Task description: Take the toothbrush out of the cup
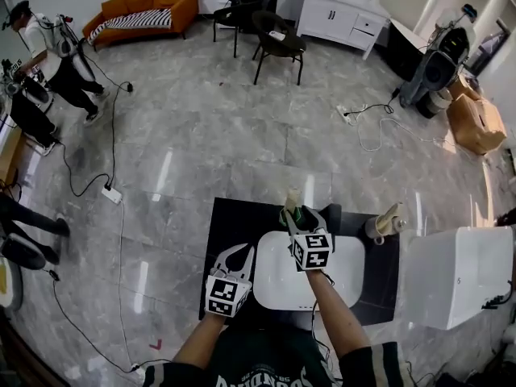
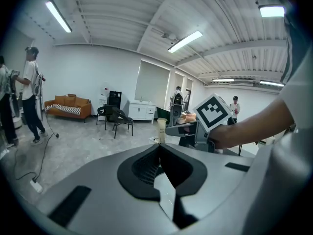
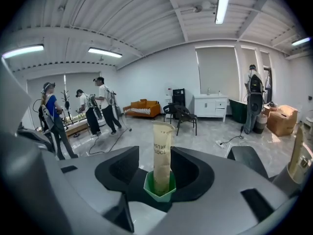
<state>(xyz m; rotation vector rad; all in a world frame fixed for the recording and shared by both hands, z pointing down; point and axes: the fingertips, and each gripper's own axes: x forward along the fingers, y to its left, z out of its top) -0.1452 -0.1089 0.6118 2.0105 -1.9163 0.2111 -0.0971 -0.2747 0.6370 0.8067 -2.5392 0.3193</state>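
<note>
A green hexagonal cup [image 3: 160, 187] stands on the black table, and a toothbrush in a tall beige paper sleeve [image 3: 161, 151] stands upright in it. My right gripper [image 3: 155, 154] is open, one jaw on each side of the sleeve, and neither pad touches it. In the head view the cup [image 1: 288, 216] and the toothbrush [image 1: 292, 197] sit at the far edge of the white basin, with the right gripper [image 1: 301, 218] around them. My left gripper [image 1: 235, 255] hovers at the basin's left side, shut with nothing in it. From the left gripper [image 2: 159, 148] view, the toothbrush [image 2: 161, 130] shows ahead.
The black table [image 1: 222, 240] holds a white basin [image 1: 322, 285] and a pale pump bottle [image 1: 387, 222] to the right of the cup. A white box [image 1: 455, 276] stands at the table's right end. People stand far left, and chairs and a cabinet stand farther back.
</note>
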